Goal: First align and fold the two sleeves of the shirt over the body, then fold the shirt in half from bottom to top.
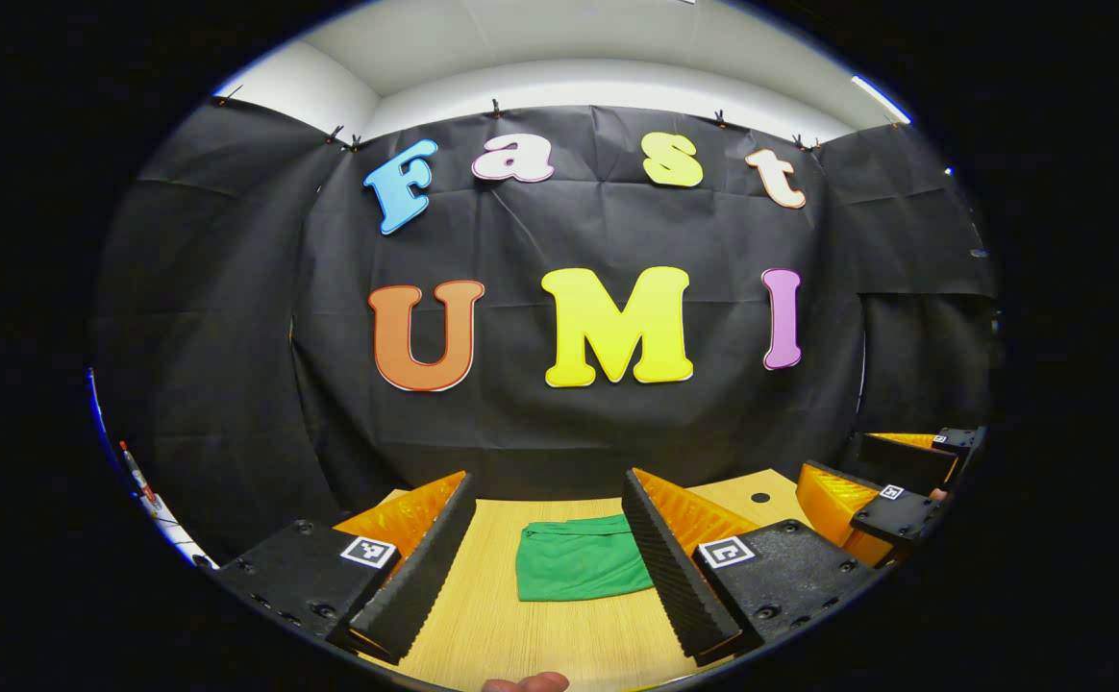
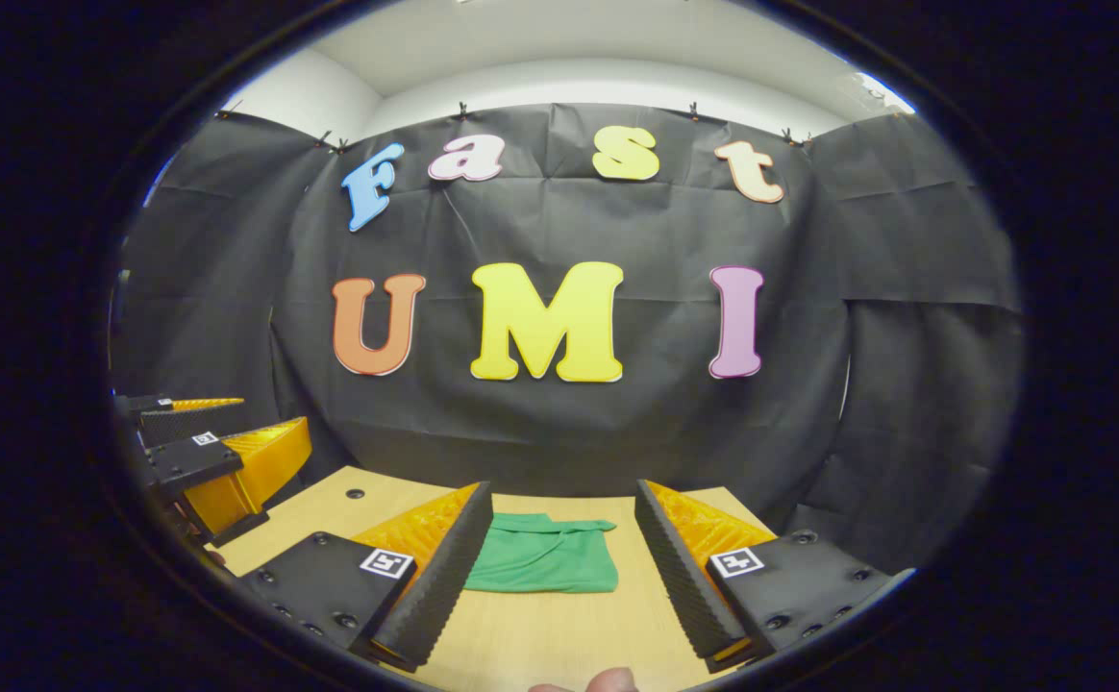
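Note:
A green shirt [image 1: 581,559] lies folded into a compact rectangle on the wooden table [image 1: 559,644], toward its far side. My left gripper [image 1: 550,567] hovers open above the table's near part, and the shirt shows between its fingers, farther off. In the right gripper view the same shirt [image 2: 545,557] lies flat, with a collar-like edge at its far side. My right gripper [image 2: 559,567] is open too, held back from the shirt with nothing between its fingers. Each view shows the other gripper at its side: the right one [image 1: 891,500], the left one [image 2: 209,457].
The black cloth wall closes the booth right behind the table. A small round hole [image 1: 759,498] sits in the tabletop near its far right corner. A fingertip [image 1: 526,683] shows at the bottom edge of the left gripper view.

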Tool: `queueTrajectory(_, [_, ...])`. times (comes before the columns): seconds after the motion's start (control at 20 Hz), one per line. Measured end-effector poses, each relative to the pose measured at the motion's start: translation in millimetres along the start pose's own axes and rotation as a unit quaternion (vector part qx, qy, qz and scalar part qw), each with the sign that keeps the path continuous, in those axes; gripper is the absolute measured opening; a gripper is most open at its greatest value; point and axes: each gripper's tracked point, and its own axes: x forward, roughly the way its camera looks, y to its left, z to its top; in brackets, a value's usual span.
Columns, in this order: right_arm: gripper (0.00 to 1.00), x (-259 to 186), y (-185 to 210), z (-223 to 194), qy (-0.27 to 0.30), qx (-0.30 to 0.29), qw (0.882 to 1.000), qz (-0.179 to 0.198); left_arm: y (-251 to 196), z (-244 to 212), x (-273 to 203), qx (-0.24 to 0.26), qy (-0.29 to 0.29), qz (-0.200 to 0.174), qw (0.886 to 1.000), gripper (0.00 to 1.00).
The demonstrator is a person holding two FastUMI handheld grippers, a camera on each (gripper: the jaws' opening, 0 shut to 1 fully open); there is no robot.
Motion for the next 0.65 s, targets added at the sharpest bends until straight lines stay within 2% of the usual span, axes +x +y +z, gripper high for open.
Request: queueTrajectory(0.65, [0.94,26,7,13,-0.005,-0.007,1.000,0.016,3,11,20,-0.008,-0.001,0.010,1.000,0.98])
